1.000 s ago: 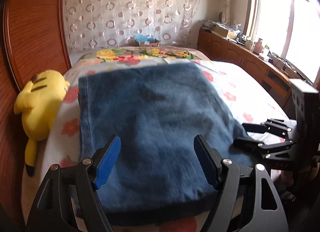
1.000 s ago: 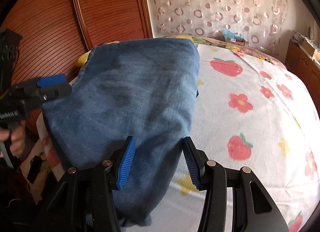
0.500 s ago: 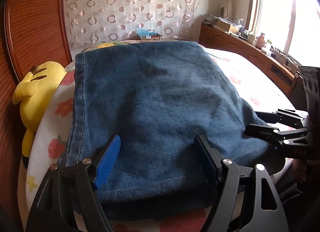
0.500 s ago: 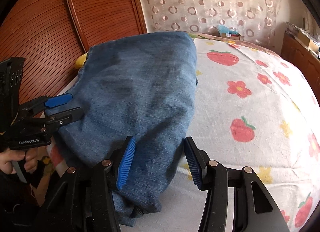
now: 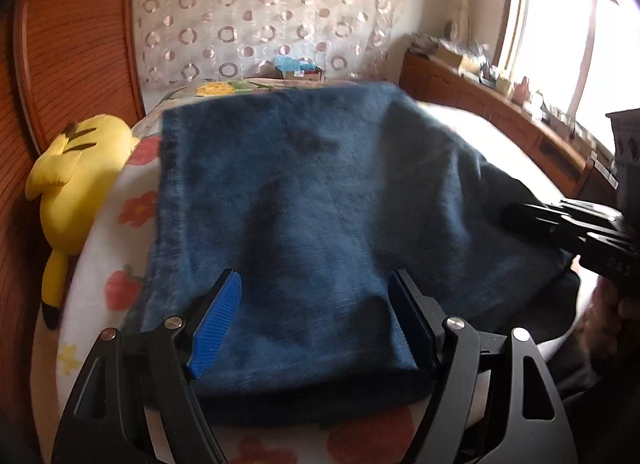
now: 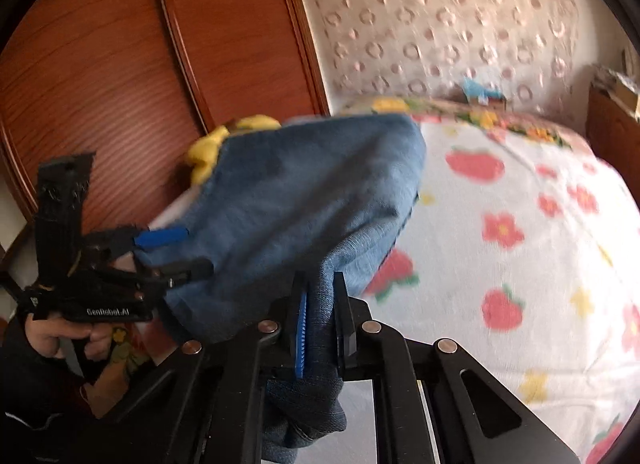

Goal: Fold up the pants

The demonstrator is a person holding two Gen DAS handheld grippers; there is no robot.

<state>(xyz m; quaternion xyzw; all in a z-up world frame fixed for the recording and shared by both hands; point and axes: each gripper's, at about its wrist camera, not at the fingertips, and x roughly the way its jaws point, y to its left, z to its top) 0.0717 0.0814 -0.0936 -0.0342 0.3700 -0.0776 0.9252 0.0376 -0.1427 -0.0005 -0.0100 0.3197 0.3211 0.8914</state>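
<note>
The blue denim pants [image 5: 304, 223] lie folded on the bed, near edge toward me. My left gripper [image 5: 316, 324] is open, its jaws straddling the near edge of the denim without clamping it. It also shows in the right wrist view [image 6: 172, 250], open at the pants' left corner. My right gripper [image 6: 320, 328] is shut on a bunched edge of the pants [image 6: 304, 199] and lifts that side off the bed. In the left wrist view the right gripper [image 5: 568, 223] is at the pants' right edge.
A yellow plush toy [image 5: 76, 175] lies by the wooden headboard [image 5: 72, 43] on the left. The bedspread [image 6: 520, 232] with red flowers stretches to the right. A wooden cabinet [image 5: 500, 103] under the window stands at the right.
My right gripper has closed on the pants' edge and lifted it. The left gripper stays open over the near edge, and the pants have shifted slightly.
</note>
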